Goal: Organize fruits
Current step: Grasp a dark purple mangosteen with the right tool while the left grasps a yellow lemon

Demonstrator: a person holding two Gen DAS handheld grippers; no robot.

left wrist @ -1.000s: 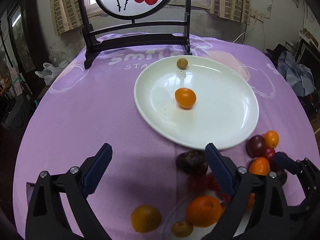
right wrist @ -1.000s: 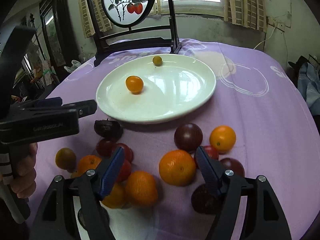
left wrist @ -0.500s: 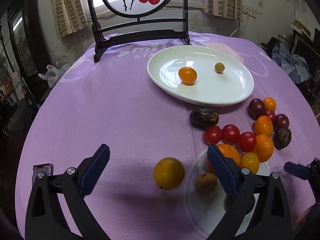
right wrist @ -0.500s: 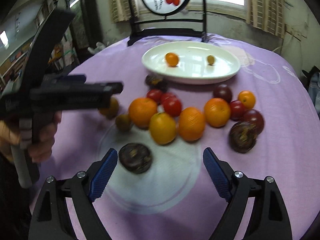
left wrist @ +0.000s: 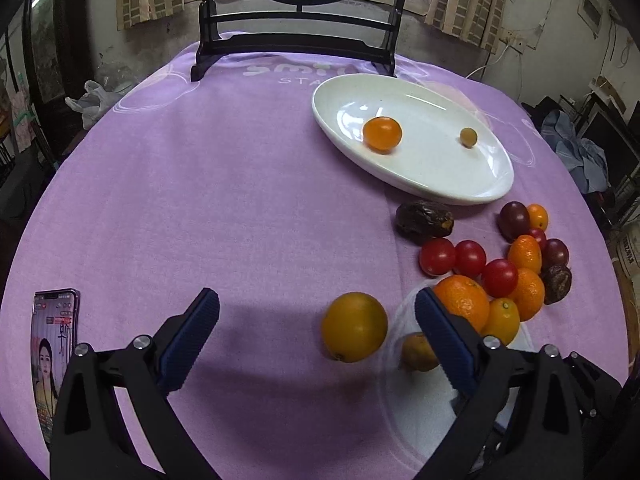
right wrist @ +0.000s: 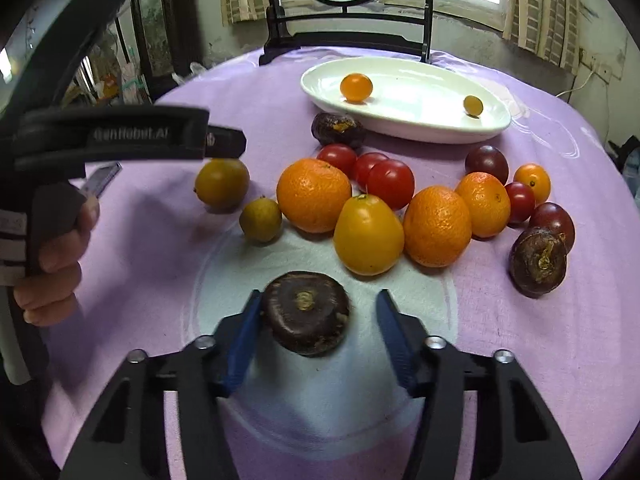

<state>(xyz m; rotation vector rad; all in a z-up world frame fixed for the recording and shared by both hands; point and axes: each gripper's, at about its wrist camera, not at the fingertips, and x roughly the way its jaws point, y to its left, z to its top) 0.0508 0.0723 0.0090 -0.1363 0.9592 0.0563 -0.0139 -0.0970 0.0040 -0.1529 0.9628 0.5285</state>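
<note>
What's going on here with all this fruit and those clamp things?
A person is sorting fruit on a purple tablecloth, holding a two-finger gripper in each hand. The right gripper is closing around a dark brown fruit; one pad touches it, the other has a gap. The left gripper is open over the cloth near a yellow-orange fruit, holding nothing. The white plate holds two small fruits, while most oranges and tomatoes lie loose on the cloth.
</note>
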